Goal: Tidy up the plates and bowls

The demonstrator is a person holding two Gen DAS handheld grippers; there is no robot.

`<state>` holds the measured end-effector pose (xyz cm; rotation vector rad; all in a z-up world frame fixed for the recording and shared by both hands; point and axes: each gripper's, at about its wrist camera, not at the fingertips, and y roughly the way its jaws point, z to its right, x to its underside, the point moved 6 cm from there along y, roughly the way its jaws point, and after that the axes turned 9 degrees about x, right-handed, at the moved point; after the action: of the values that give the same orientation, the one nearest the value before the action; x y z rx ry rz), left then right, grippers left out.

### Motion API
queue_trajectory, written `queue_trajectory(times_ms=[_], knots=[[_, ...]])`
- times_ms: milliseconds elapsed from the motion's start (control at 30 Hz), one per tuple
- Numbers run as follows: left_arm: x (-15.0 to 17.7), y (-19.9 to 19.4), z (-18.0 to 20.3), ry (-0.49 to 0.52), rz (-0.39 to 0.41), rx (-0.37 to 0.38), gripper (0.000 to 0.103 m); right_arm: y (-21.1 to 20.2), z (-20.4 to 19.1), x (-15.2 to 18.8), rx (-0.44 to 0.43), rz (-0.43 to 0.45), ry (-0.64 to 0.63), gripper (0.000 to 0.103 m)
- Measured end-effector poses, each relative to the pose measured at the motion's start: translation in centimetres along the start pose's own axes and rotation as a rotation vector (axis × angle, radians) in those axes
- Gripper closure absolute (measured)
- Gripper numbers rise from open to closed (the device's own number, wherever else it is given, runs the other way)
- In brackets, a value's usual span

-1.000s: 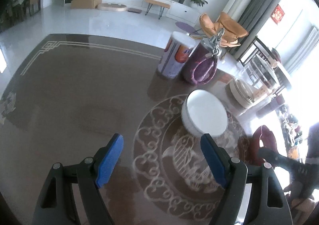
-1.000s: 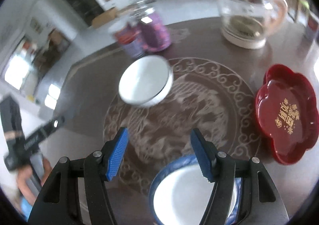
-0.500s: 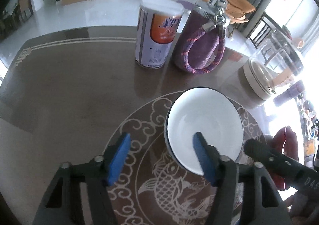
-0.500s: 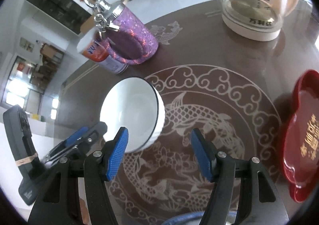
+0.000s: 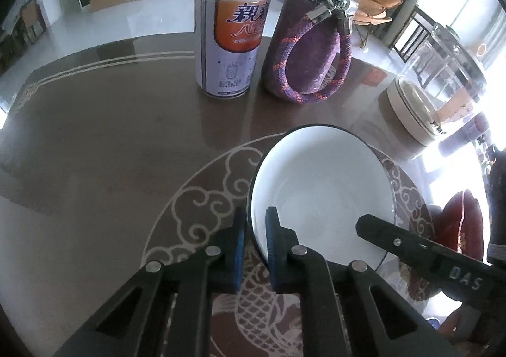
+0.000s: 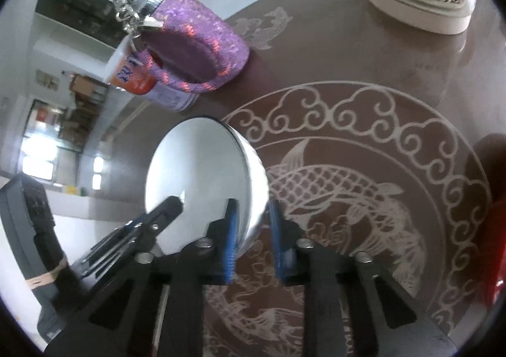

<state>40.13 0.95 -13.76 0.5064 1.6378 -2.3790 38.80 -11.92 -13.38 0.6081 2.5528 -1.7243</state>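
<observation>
On the brown table [image 5: 110, 141], both the left gripper [image 5: 254, 249] and right gripper [image 6: 251, 240] pinch the white bowl's [image 5: 322, 195] rim, so lifting it together, level, looks next.

Black angular gripper frames, silver screws, blue ribbed fingers [image 5: 271, 241], white "DAS" lettering

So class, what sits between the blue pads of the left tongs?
The rim of the white bowl; the left tongs clamp it, seen in the left wrist view.
</observation>
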Motion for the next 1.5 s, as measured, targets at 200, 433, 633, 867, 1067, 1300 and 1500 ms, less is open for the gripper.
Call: queue_trajectory(times_ms=[200,433,633,867,1067,1300,1500], knots=[[1.7,-4.4,1.5,0.021,0.025,0.014,0.091,-2.3,-0.2,1.9,-0.078,-0.033,0.003,0.085],[6.0,-11.7,6.3,0.102,0.071,0.088,0.090,-11.3,-0.2,6.6,-0.076,0.008,-0.091,0.085],[11.4,-14.4,10.3,0.143,0.083,0.157,0.090,-16.7,3.6,11.4,-0.031,0.037,-0.084,0.085],[15.5,-11.7,12.1,0.161,0.033,0.145,0.089,-16.1,7.4,14.5,0.022,0.022,-0.039,0.085],[17.2,-9.7,12.5,0.177,0.009,0.109,0.089,-15.0,8.9,15.4,0.059,0.022,-0.040,0.085],[18.5,-8.0,12.6,0.190,-0.017,0.085,0.089,-14.5,9.7,15.8,0.107,0.040,-0.062,0.085],[18.8,-7.9,12.7,0.210,-0.022,0.074,0.089,-14.3,9.6,16.2,0.145,0.070,-0.109,0.086]])
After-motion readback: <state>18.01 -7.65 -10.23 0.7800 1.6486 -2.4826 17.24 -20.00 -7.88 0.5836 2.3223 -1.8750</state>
